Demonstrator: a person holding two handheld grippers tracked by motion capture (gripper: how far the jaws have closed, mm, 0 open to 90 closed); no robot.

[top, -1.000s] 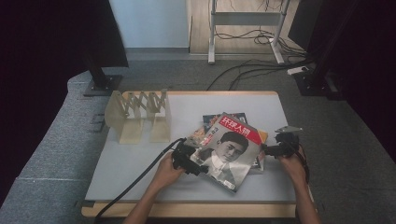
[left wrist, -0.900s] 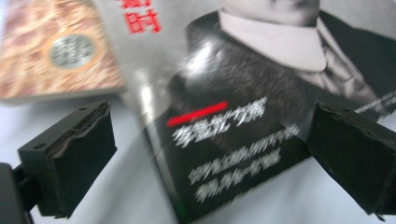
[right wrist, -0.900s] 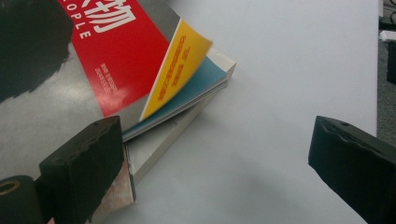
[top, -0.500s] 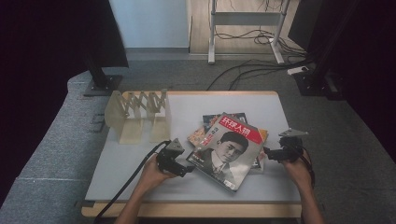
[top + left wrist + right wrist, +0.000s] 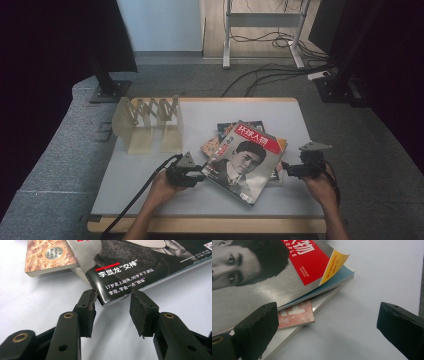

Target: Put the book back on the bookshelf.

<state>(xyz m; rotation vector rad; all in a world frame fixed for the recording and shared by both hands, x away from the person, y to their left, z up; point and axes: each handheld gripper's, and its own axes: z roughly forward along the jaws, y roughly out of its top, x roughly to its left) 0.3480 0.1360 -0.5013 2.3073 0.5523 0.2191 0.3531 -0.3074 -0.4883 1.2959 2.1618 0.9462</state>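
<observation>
A magazine with a portrait and a red title block lies skewed on top of a few books on the white table. My left gripper is at its near left corner. In the left gripper view the printed corner of the magazine sits between the pads of the left gripper, whose jaws have just been closing and stand partly apart. A brown-cover book lies behind. My right gripper waits wide open at the magazine's right edge. Its view shows the magazine, the right gripper, and a red-patterned book underneath.
A pale wooden folding rack stands at the table's back left. The white table top has a wooden front edge. Monitor stands and cables lie on the grey floor beyond it.
My left hand has slid a little to the left along the magazine's corner and its jaws have narrowed around that corner. The right gripper has shifted slightly to the right.
</observation>
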